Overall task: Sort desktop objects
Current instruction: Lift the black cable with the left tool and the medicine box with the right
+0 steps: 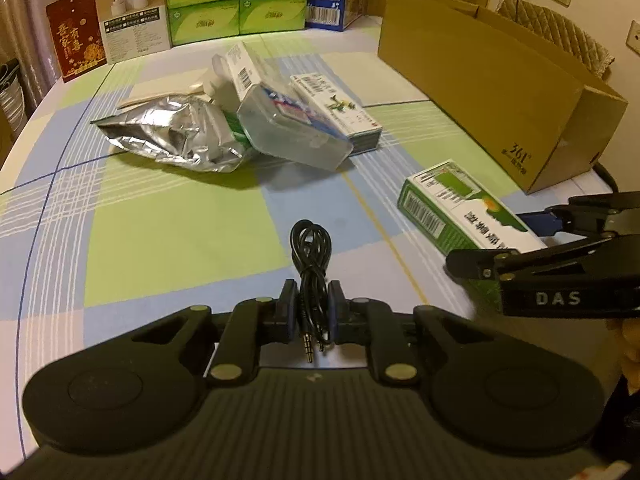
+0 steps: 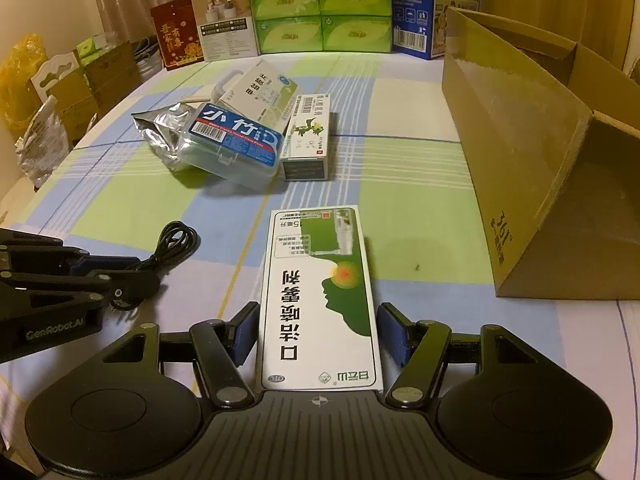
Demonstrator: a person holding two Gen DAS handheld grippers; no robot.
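The green-and-white box (image 2: 320, 300) lay flat on the bench (image 2: 420, 232), its long axis running straight ahead between the fingers of our right tool (image 2: 320, 334), whose pads stood just clear of its sides, not yet pressing. It looked a slim printed carton. The cardboard box (image 2: 540, 168) stood open ahead to its right. Beside us, the left tool (image 1: 313, 310) was clamped on the coiled black cable (image 1: 310, 256).
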